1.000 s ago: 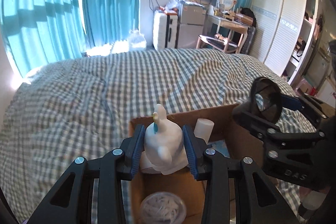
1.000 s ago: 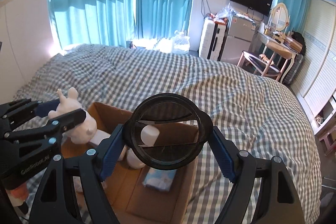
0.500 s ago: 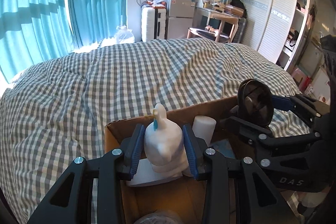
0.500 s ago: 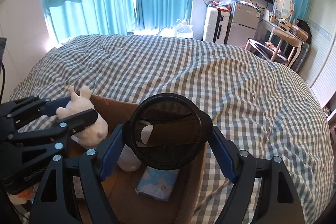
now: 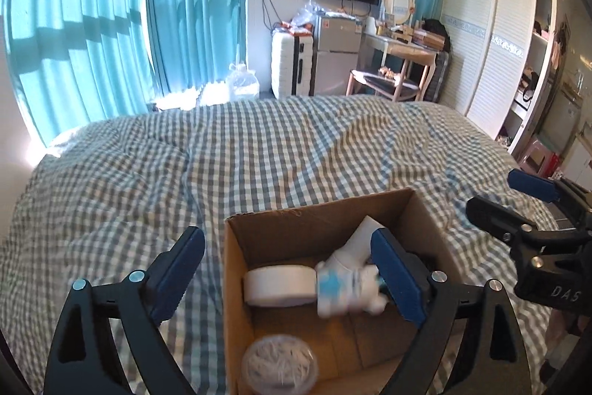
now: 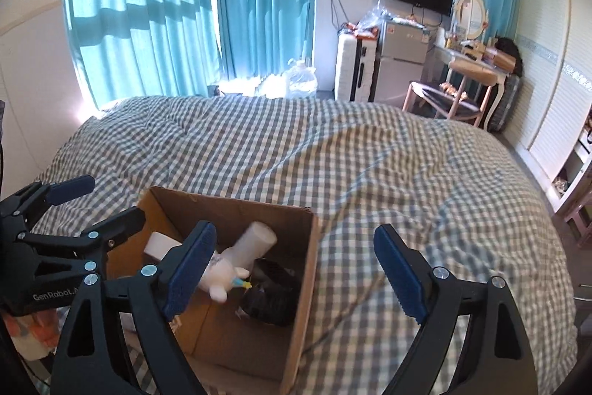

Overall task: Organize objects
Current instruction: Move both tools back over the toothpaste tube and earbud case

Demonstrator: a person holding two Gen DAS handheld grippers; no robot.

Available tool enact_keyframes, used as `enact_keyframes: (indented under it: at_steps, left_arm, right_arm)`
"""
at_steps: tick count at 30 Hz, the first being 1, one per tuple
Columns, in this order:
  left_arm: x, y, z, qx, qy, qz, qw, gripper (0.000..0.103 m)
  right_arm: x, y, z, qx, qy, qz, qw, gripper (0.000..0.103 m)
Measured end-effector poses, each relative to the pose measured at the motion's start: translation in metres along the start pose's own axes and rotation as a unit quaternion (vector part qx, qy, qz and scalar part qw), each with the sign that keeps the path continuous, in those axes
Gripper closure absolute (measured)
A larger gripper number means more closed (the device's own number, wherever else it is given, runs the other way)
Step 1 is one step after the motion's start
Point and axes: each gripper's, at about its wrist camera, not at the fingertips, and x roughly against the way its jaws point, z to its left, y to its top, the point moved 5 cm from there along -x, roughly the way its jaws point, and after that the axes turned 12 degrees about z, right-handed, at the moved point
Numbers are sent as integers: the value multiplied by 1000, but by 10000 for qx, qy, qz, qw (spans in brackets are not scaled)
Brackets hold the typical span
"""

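Observation:
An open cardboard box sits on the checked bed. In it lie a white plush toy, a white tube, a white roll, a clear round tub and a black round lid. My left gripper is open and empty above the box. My right gripper is open and empty over the box's right wall. Each gripper shows at the edge of the other's view.
The checked duvet spreads all around the box. Teal curtains hang behind the bed. A suitcase, a small fridge, a dressing table with a chair and a wardrobe stand at the back right.
Both grippers have opened. The plush toy has dropped from the left gripper into the box, and the black round lid from the right gripper lies in the box too.

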Motion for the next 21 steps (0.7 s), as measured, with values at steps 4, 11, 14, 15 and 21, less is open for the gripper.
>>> enact_keyframes:
  at_steps: [4,11,14,15,21]
  left_arm:
    - [39,-8,1,26,136,-229,9996,6]
    - [86,-41,3,138,296,-355,9988,5]
    - [97,-63,7,219,456,-431,9978,5]
    - [99,-71,8,212,485,-457,9975,5]
    - [98,-107,18,437,647,-381,9962,5]
  right_arm:
    - [48,-11,4,34,-60,-245,9997,16]
    - [109,-47,23,237,-49,-472,9986,16]
    - [127,-70,28,150,91,-538,9984,16]
    - [130,-77,30,109,143,-556,9983,16]
    - [122,-121,41,35,299,-370,9989,16]
